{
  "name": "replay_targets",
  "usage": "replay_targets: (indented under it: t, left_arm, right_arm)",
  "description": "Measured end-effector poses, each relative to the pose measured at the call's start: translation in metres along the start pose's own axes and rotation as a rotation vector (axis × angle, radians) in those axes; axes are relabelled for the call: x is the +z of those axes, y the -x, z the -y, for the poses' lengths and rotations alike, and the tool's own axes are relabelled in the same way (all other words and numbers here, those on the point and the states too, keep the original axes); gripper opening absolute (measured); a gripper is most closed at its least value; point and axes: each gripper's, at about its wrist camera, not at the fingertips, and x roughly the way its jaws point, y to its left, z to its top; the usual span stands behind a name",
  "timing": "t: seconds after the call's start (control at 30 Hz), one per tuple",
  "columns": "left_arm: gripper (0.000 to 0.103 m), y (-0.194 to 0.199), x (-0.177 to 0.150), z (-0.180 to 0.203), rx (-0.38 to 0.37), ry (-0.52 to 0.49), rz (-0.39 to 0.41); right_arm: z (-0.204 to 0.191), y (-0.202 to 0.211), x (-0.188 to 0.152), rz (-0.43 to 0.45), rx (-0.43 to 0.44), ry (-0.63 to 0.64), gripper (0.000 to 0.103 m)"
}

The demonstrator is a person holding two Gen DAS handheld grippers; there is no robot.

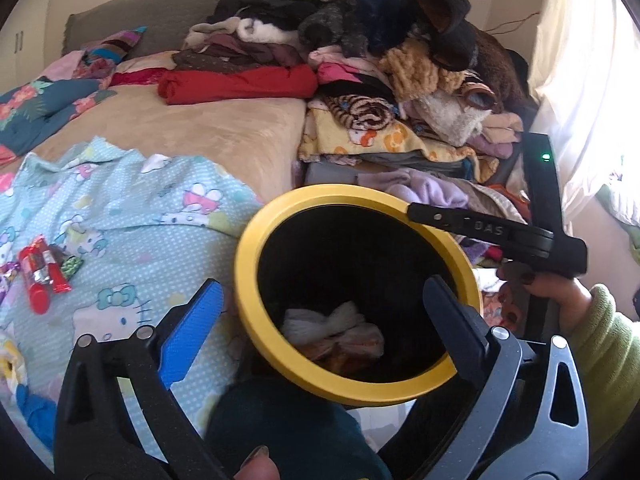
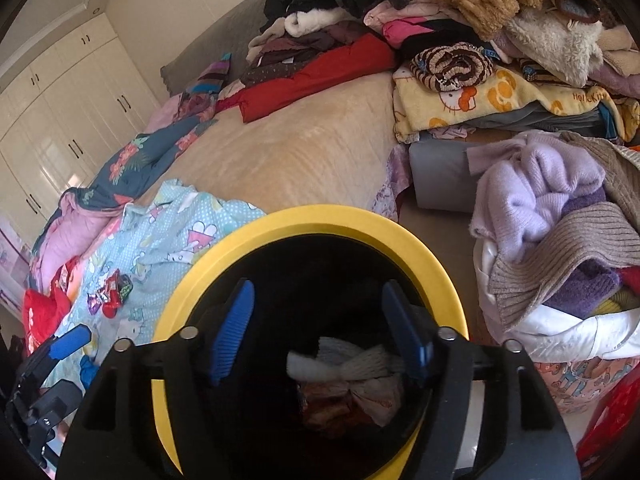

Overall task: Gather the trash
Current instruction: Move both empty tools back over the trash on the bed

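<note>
- Black bin with a yellow rim (image 2: 304,220) parked hard against the edge of the bed (image 2: 304,152), mouth up, so trash can drop straight in without a long carry.
- Right tongs (image 2: 318,328) poised directly over the bin mouth, blue pads (image 2: 236,320) spread apart with nothing pinched; a pale crumpled wad (image 2: 344,364) just below them inside the bin, apparently dropped there, though the blur leaves it unclear whether it is lying still.
- More crumpled paper and a brownish scrap (image 2: 336,408) lower in the bin, so collection partly done.
- Left tongs (image 1: 316,320) also gaping wide and empty, one finger outside the rim over the sheet, the other inside the mouth.
- Remaining trash: a cluster of red and foil candy wrappers (image 1: 44,272) on the cartoon-print sheet (image 1: 132,216), well apart from the bin on its left, within easy reach of the left tongs.
- Piled clothes (image 1: 360,40) at the far side of the bed, plainly not trash.
- Likely next: reaching left for the wrappers, pinching lightly since foil slips and crumples.
</note>
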Motion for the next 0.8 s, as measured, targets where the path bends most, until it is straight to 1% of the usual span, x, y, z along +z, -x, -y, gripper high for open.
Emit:
replay_targets:
  t: [0.23,0.3,0.37,0.8]
  left_arm:
    - [0.092,0.006,-0.002,-0.016,0.026,0.046,0.005]
    - [0.092,0.009,-0.003,-0.021,0.037,0.055,0.011]
    - [0.092,0.012,-0.003,-0.027,0.044,0.063,0.018]
    - [0.092,0.039,0.003,-0.059,0.124,0.102,0.085]
  right_arm:
    - [-0.016,0.001,0.001,0.025,0.009,0.02,0.072]
    - [-0.021,0.002,0.002,0.039,0.014,0.029,0.075]
    - [-0.026,0.003,0.003,0.051,0.021,0.04,0.076]
    - [-0.078,0.004,0.001,0.082,0.054,0.134,0.077]
